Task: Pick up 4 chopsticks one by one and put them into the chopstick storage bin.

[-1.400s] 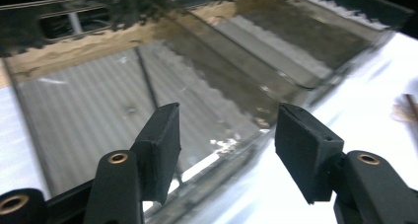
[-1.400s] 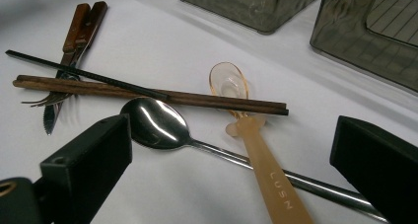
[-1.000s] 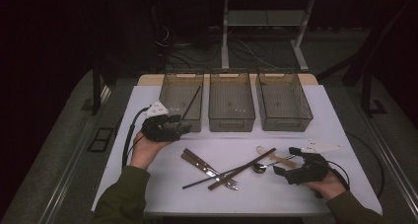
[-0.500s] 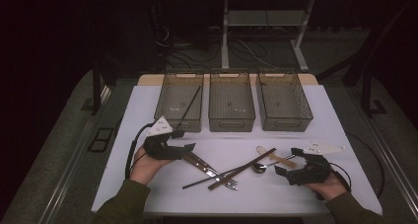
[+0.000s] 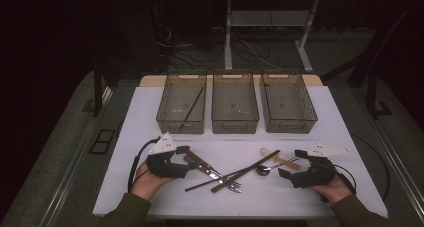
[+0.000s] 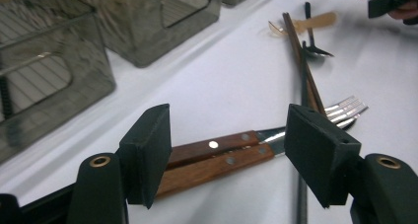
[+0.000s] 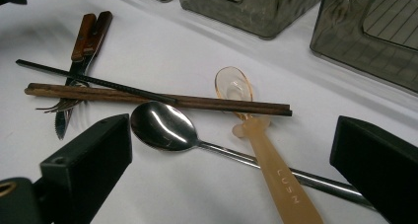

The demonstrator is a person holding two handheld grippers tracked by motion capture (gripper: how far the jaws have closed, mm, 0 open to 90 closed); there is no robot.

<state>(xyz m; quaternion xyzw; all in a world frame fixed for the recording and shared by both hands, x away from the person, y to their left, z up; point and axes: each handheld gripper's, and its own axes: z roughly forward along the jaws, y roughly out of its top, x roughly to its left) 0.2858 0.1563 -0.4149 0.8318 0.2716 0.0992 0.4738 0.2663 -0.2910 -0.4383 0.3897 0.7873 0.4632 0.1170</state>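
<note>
A knife and a fork with wooden handles lie side by side on the white table, crossed by a black chopstick and a brown chopstick. My left gripper stands open at the handles' near end. In the left gripper view the handles lie between the wide-apart jaws of that gripper, and the pads do not press on them. My right gripper stands open and empty beside a metal spoon and a peach plastic spoon.
Three smoky clear bins stand in a row at the back: the left bin has a black chopstick leaning in it, then the middle bin and the right bin. Bare white table lies between the bins and the cutlery.
My left gripper has come away from the left bin, toward the front and lower, and now sits at the wooden handles. The right gripper has not moved.
</note>
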